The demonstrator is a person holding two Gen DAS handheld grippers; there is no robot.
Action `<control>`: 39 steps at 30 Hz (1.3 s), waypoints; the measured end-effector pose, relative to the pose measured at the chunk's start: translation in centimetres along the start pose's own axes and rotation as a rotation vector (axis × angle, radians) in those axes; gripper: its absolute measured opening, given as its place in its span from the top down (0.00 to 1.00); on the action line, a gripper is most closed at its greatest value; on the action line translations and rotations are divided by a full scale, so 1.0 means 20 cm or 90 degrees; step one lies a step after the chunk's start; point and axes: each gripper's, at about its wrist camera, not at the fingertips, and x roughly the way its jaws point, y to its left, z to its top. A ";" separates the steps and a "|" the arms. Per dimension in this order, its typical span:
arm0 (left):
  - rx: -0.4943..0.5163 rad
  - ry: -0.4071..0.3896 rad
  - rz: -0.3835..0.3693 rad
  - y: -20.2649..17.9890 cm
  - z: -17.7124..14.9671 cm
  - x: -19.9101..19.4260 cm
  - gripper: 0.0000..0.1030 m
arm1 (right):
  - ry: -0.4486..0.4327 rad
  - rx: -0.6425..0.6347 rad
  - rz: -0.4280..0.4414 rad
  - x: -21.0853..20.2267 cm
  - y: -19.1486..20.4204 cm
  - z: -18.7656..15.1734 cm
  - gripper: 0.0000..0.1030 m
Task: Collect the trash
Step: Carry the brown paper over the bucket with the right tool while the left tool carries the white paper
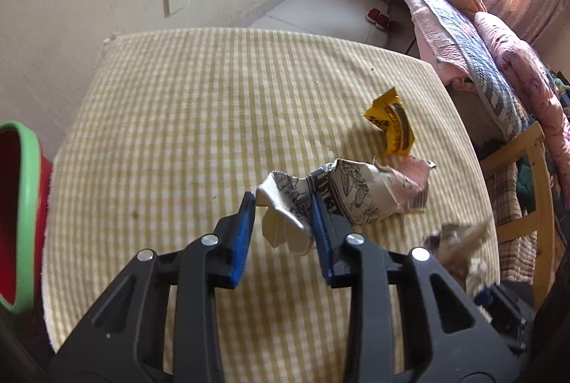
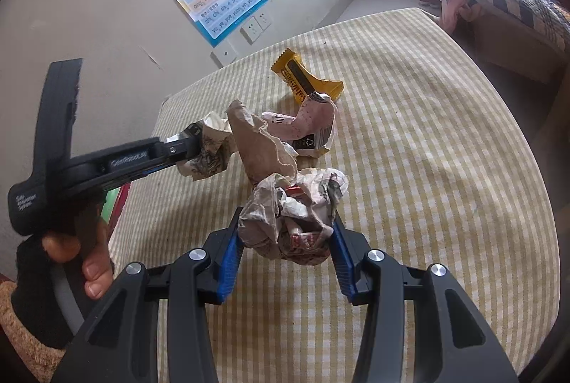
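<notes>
Yellow-and-white checked cloth covers the desk (image 1: 213, 105), and the trash lies on its right half. The left gripper (image 1: 283, 208) has its blue-padded jaws narrowed around the near end of a crumpled printed paper bag (image 1: 342, 194); the right-hand pad lies against the paper, while a small gap shows by the left-hand pad, so a firm pinch cannot be confirmed. In the right wrist view that same gripper (image 2: 194, 140) reaches in from the left with a person's hand (image 2: 83, 251) on its handle, and its tip is buried in the paper. The far end of the bag, pink with a barcode, rests on the cloth. Just beyond it lies a yellow snack wrapper (image 1: 392, 128), touching or nearly touching the bag. The right gripper (image 2: 285, 226) holds a crumpled paper wad (image 2: 292, 215) between its jaws, pads pressed on both sides. A green-rimmed red bin (image 1: 21, 205) stands at the desk's left edge.
</notes>
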 end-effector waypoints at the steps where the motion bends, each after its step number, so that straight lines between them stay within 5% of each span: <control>1: 0.001 -0.009 0.004 0.01 -0.02 -0.03 0.70 | 0.000 -0.004 -0.001 0.00 0.01 0.00 0.57; 18: -0.053 -0.103 0.122 0.24 -0.25 -0.48 0.70 | -0.005 -0.115 0.003 -0.06 0.27 -0.03 0.57; 39: -0.112 -0.147 0.138 0.46 -0.29 -0.63 0.70 | -0.005 -0.198 0.057 -0.09 0.66 0.03 0.56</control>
